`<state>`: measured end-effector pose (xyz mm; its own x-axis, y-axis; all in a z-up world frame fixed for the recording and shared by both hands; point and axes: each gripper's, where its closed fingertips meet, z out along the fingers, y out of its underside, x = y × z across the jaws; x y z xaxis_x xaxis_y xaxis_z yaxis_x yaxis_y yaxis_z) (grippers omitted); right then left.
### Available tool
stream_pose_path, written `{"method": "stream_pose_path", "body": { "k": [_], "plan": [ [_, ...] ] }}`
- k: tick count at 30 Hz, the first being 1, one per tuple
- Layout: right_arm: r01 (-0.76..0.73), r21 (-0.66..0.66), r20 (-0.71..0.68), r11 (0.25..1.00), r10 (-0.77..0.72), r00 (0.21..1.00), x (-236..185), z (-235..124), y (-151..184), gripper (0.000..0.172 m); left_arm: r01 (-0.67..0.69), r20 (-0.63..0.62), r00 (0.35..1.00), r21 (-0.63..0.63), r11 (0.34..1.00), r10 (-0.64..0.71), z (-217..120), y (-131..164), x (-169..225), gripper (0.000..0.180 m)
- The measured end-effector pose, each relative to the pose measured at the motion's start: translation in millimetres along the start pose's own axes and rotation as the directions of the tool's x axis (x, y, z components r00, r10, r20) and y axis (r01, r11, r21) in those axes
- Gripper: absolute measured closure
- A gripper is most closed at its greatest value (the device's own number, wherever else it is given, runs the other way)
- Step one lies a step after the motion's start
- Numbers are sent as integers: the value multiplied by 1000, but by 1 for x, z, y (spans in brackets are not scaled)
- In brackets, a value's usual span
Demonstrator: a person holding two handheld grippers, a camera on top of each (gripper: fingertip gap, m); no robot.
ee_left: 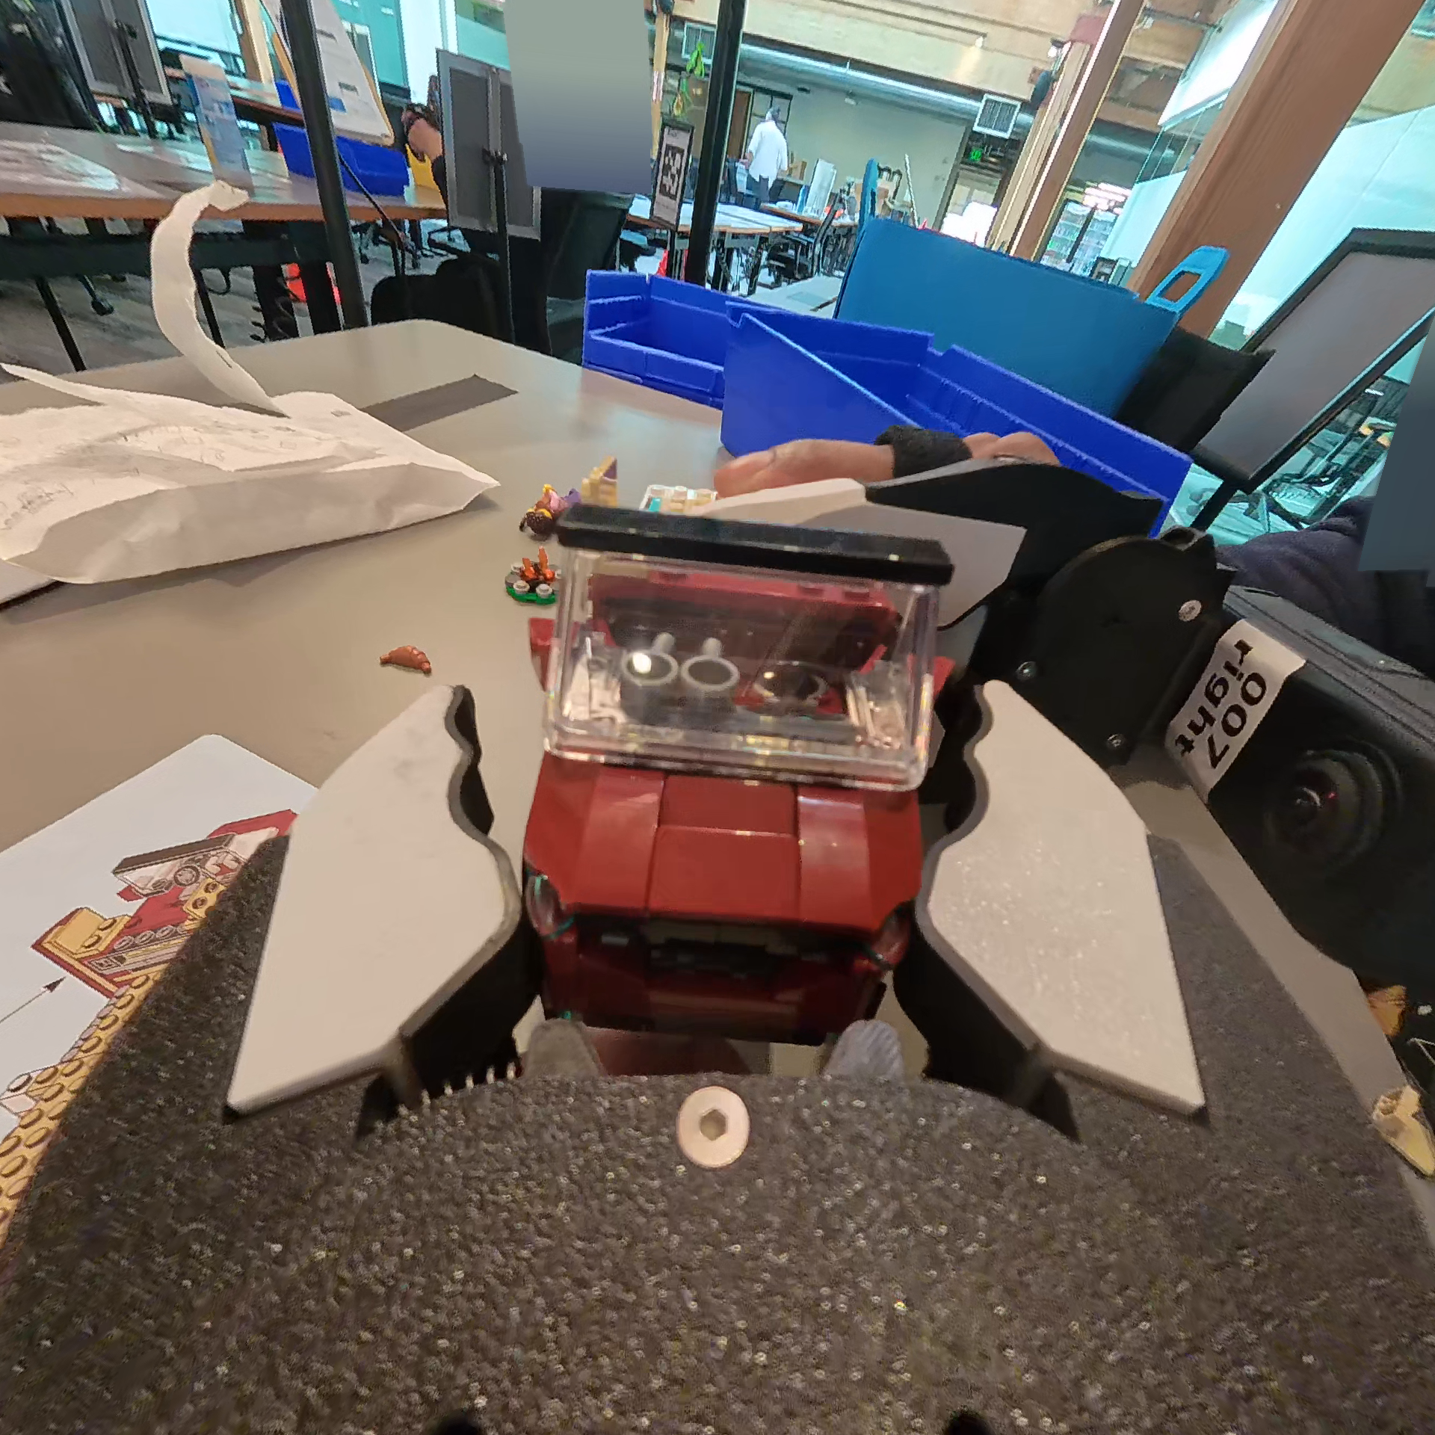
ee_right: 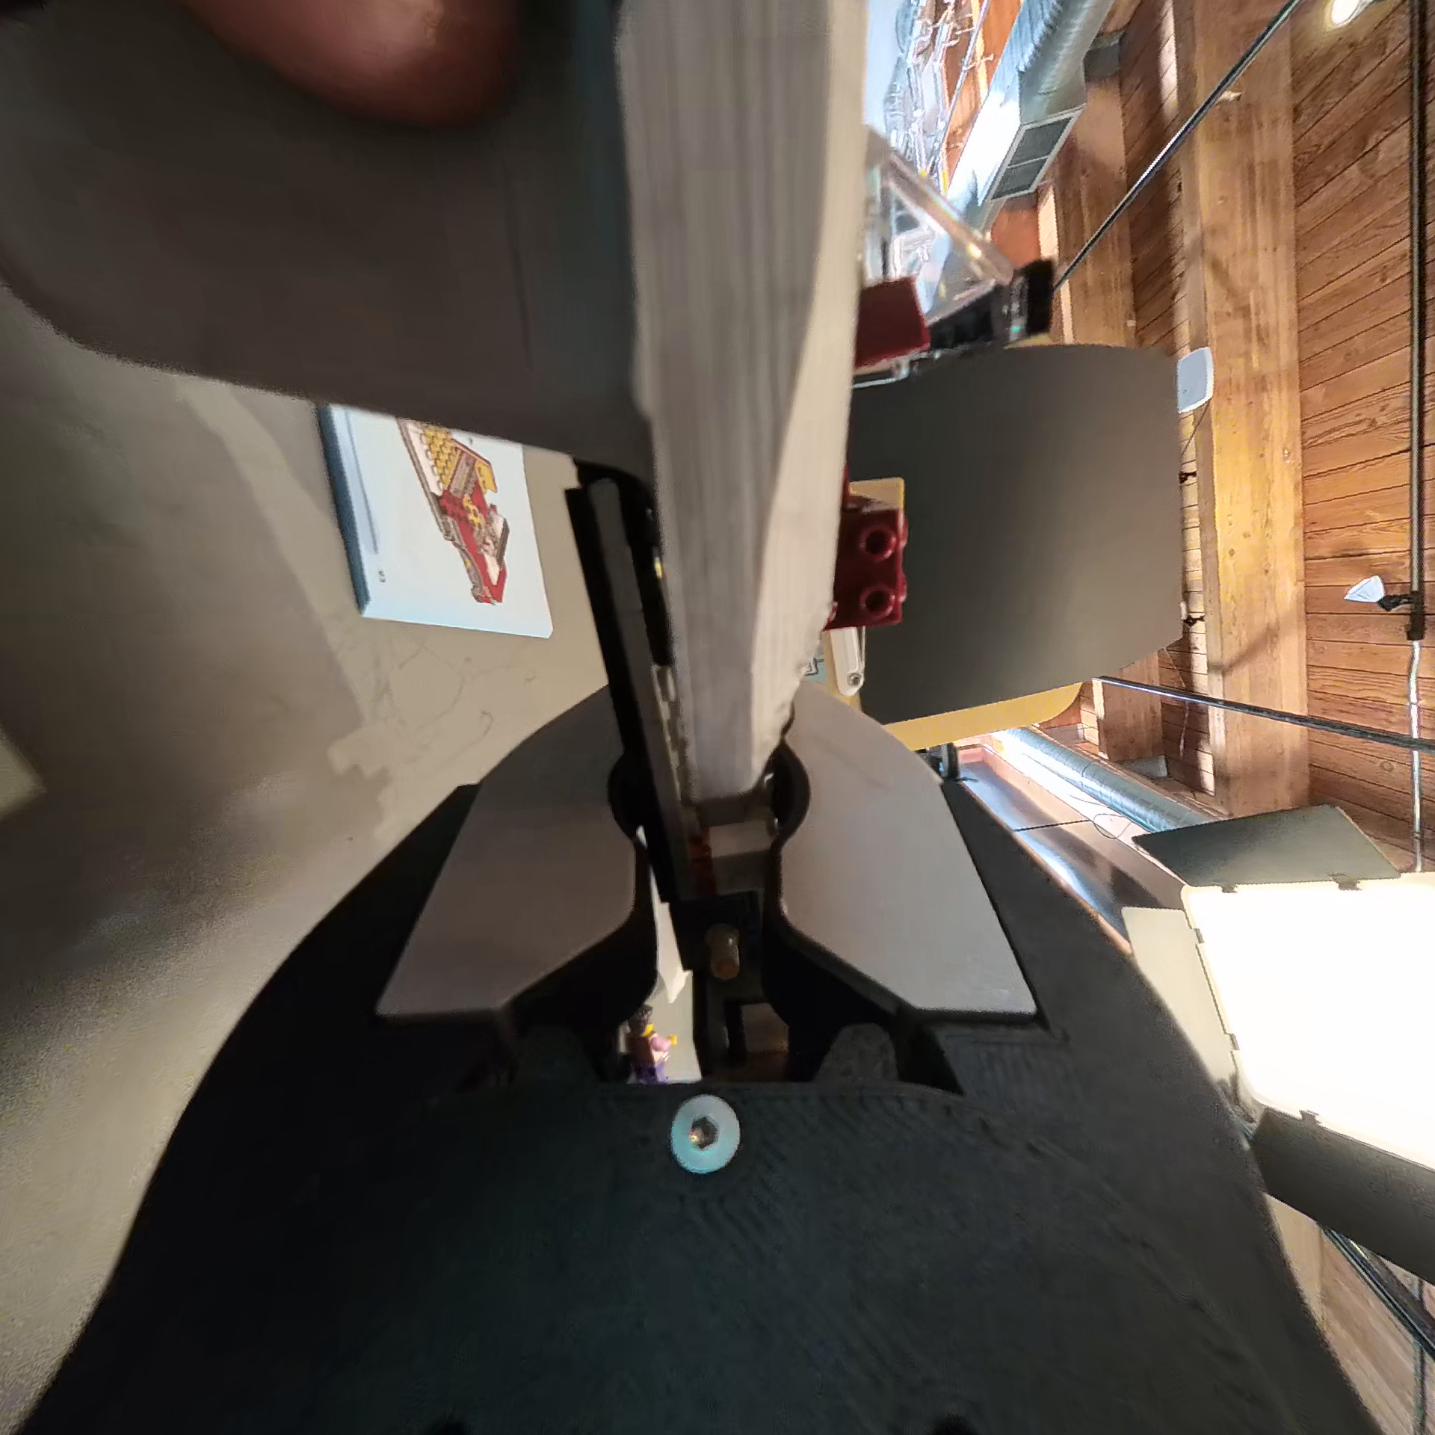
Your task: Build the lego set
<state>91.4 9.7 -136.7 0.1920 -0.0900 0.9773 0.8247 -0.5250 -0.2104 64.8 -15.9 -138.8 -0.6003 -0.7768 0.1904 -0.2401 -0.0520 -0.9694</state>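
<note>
Dark-red brick-built car (ee_left: 722, 854) over the grey table (ee_left: 388, 699), nose toward the left gripper (ee_left: 722, 699), flanked by its widely spread fingers (ee_left: 388, 893) with no plain pressing on the hood sides. Clamped from the rear by the right gripper (ee_right: 707, 776), closed on a black plate and pale panel of the car. Best handled by the solid body, not by the clear windscreen (ee_left: 738, 675), likely to pop off. Close by: croissant piece (ee_left: 405, 658), tiny campfire build (ee_left: 532, 582), minifigure (ee_left: 547, 512), paper bag (ee_left: 233, 481), instruction booklet (ee_left: 116, 893), blue bins (ee_left: 854, 365) behind.
</note>
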Motion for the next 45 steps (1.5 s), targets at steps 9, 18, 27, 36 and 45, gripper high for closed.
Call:
{"method": "stream_pose_path", "body": {
  "k": [9, 18, 27, 36, 45],
  "plan": [
    [-15, 36, -11, 999, 16, 1000, 2, -1, -5, 145, -29, 3, 1000, 58, 998, 29, -7, -7, 3, 64],
    [-19, 31, -3, 999, 19, 1000, 2, -2, 5, 146, -24, -6, 1000, 144, 989, 25, -22, -16, 2, 95],
    [1, 48, -6, 999, 0, 1000, 2, -5, 0, 146, -95, 19, 995, 118, 988, 94, -18, -13, 7, 102],
    [-12, 52, -25, 999, 14, 1000, 6, -5, -1, 144, -98, 31, 995, 143, 985, 95, -20, -16, 8, 102],
    [-4, 58, -61, 998, 8, 998, 14, -8, -3, 137, 6, -6, 1000, 227, 974, -5, -24, -23, 8, 103]
  ]
}}
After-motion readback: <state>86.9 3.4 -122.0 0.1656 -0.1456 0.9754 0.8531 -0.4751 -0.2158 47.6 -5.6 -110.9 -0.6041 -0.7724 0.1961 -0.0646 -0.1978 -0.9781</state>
